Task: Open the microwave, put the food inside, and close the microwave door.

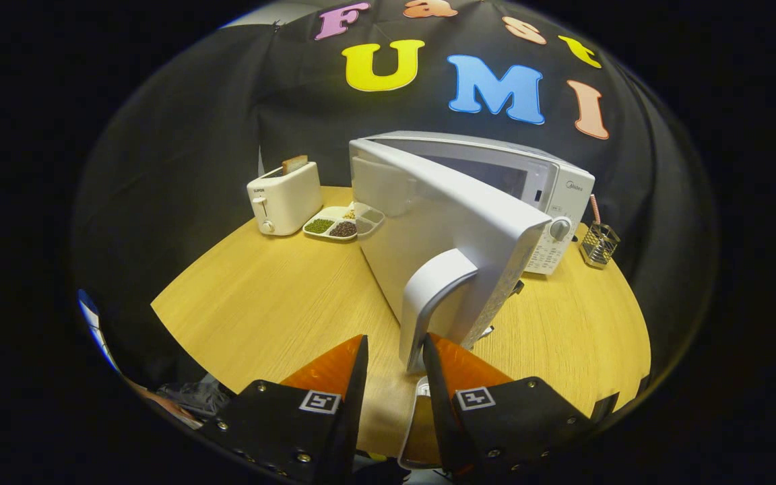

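Note:
A white microwave (553,185) stands at the back of the round wooden table (273,289). Its door (442,222) is swung wide open toward me, edge-on. The door's curved white handle (432,296) reaches down so that its lower end sits between my fingertips, close to the right finger (445,360). My gripper (395,340) is open; the left finger (341,367) stands apart from the handle. A narrow white curved piece (420,391) lies low between the finger bases; I cannot tell what it is. The oven cavity is hidden behind the door.
A white toaster (285,199) holding a bread slice (294,164) stands at the back left. Beside it lies a divided white tray (342,225) of beans and grains. A wire holder (599,244) with a straw stands right of the microwave. Crumpled plastic (189,397) lies below the table's near-left edge.

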`<state>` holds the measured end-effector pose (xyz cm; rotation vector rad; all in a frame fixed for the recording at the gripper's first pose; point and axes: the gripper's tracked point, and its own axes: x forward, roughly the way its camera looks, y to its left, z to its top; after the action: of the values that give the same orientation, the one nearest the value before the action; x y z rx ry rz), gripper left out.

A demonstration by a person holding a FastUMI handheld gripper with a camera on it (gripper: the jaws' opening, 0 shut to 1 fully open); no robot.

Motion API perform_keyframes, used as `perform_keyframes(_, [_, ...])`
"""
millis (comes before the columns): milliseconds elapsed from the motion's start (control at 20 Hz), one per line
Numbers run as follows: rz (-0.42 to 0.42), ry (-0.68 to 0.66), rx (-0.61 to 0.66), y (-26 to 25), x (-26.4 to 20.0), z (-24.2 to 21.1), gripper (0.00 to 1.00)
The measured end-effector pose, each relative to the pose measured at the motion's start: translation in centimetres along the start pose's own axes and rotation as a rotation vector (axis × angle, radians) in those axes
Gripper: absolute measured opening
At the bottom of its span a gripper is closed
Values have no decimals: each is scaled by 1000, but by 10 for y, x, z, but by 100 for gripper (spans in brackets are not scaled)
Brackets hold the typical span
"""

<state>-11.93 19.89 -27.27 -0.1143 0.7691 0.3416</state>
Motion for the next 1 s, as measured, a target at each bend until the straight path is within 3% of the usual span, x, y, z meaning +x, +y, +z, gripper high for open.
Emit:
perform_keyframes(700, [132, 4, -89, 113, -10, -6, 48])
perform_keyframes(1000, [275, 18, -149, 175, -14, -7, 48])
